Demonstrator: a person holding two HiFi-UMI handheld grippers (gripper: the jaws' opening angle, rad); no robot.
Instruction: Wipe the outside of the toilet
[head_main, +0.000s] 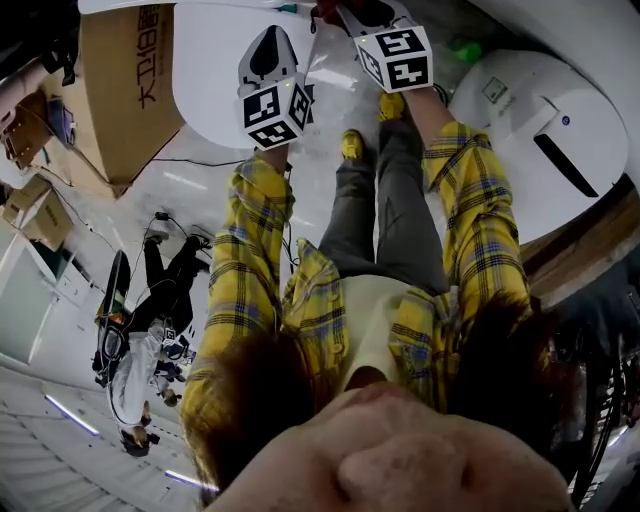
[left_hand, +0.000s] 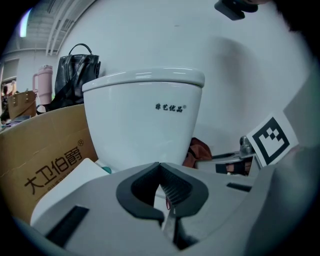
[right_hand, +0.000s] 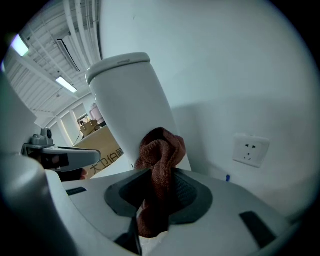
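The cardboard box carries large dark print "大卫伯爵" with a ® mark, and the white toilet tank bears small dark lettering "菲艺优品®" on its front.

White glossy toilet upright; brown cloth bunched, clamped between jaws beside it.

Plain white wall behind, with a white socket set low. Overhead, strip lights along a ribbed ceiling. Pale glossy floor, crossed by a thin black cable. At left, a printed cardboard box; above its edge, a black handbag and a pink bottle.
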